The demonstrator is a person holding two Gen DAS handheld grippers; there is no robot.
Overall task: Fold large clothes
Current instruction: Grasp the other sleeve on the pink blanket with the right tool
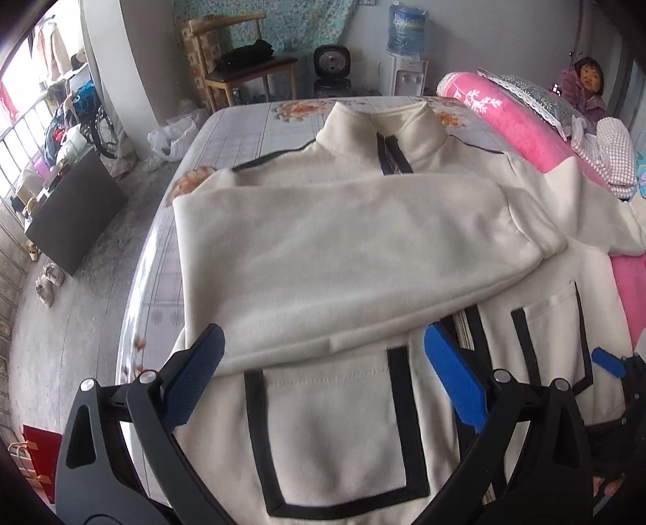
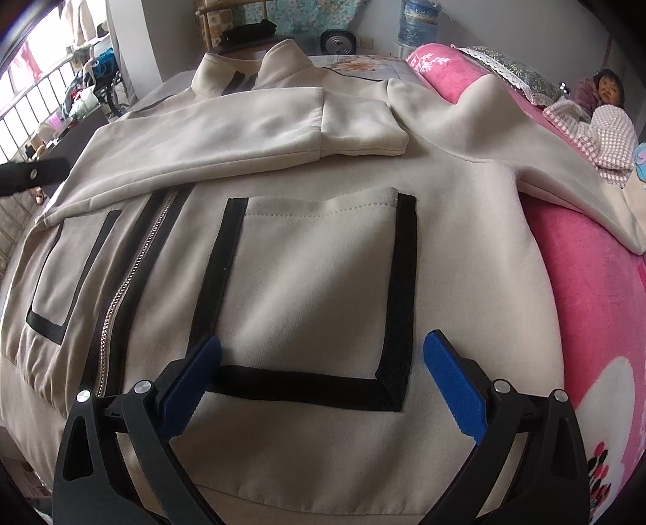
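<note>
A cream zip-front fleece jacket (image 1: pixel 347 242) lies face up on the bed (image 1: pixel 238 133), collar toward the far edge and hem at the near edge, its right side spilling onto a pink blanket (image 2: pixel 585 282).

On the left, one sleeve (image 1: pixel 323 258) is already folded across the chest, so the sleeve-folding step looks half done. The left gripper (image 1: pixel 323 375) hovers over the left black-trimmed pocket (image 1: pixel 331 436), fingers spread and holding nothing.

The right gripper (image 2: pixel 321 379) hangs over the right pocket (image 2: pixel 315 299), likewise spread and empty.

Farther right, the other sleeve (image 2: pixel 537 153) trails unfolded over the blanket toward the bed's right edge. The next move probably calls for pinching that sleeve near its cuff and carrying it across the chest.

No brand or writing on the jacket can be read; the label on the water bottle (image 1: pixel 407 32) is too blurred.
</note>
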